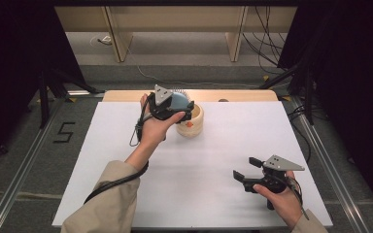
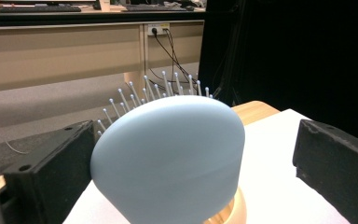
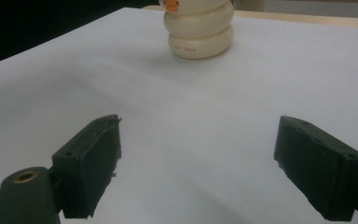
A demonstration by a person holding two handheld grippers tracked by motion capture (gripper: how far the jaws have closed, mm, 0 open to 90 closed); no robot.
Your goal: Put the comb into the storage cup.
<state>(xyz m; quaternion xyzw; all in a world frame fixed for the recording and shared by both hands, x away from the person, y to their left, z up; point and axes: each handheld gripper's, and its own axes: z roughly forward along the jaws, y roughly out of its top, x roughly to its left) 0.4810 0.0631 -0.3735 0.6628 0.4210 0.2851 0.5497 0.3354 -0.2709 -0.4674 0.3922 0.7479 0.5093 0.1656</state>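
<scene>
your left gripper [image 1: 184, 108] is near the top middle of the high view, right at the cream round holder [image 1: 192, 122]. a light blue hairbrush [image 2: 168, 158] stands in that holder, head up, with its white pins pointing away from you. in the left gripper view the brush sits between the two black jaws, but there is a gap on each side, so the jaws are open and not holding it.

i think you are either about to grab the brush or have just let it go; i cannot tell which. to lift it, close gently on the blue head and go straight up.

your right gripper [image 1: 248, 169] waits in the lower right, jaws wide apart, holding nothing.

the holder stands near the far edge of the white table [image 1: 213, 160]. there is lots of bare room in the middle.
</scene>
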